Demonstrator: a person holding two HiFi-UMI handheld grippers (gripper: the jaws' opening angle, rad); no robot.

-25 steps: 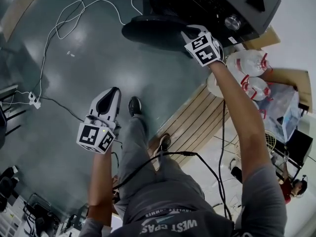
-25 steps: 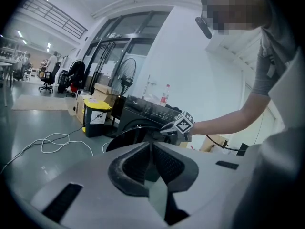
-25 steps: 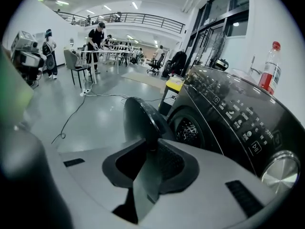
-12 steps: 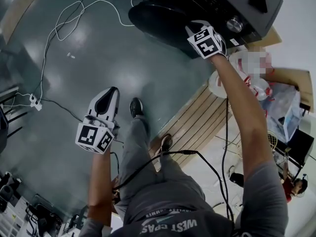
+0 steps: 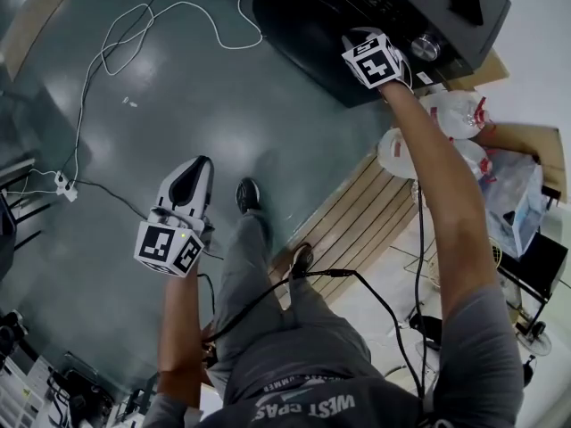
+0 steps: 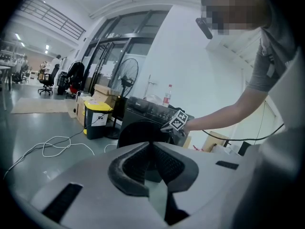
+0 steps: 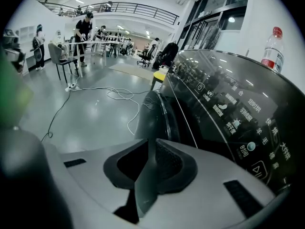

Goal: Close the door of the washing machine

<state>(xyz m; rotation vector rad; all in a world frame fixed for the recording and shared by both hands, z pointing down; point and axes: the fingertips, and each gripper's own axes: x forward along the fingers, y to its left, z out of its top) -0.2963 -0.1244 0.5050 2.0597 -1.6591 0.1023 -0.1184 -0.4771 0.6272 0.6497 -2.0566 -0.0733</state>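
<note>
Floor [image 5: 178,87] fills most of the head view, grey and glossy. Washing machine [image 5: 393,3] is at the top, dark, front facing you. Its round door [image 5: 299,34] lies close against the machine front; the right gripper view shows the door [image 7: 155,116] edge-on just ahead, swung nearly flush. Can't tell if it's latched.

Your right arm [image 5: 437,203] is stretched out almost straight to the machine. Right claw [image 5: 355,45] sits at the door's upper right edge, just below the control panel [image 7: 233,113]. Its jaws are pressed together with nothing between them, seen in the right gripper view [image 7: 151,149]. Contact with the door can't be made out.

Your left arm [image 5: 178,328] is bent and low beside your left leg. Left claw [image 5: 198,169] points forward over bare floor, well apart from the machine. Its jaws are also closed up and empty [image 6: 152,149].

Slatted wooden pallet [image 5: 357,217] lies right of your feet, with clear plastic jugs [image 5: 455,114] past it. White cable [image 5: 152,16] loops across the floor at the upper left. Small bottle [image 7: 272,49] stands on top of the machine.
</note>
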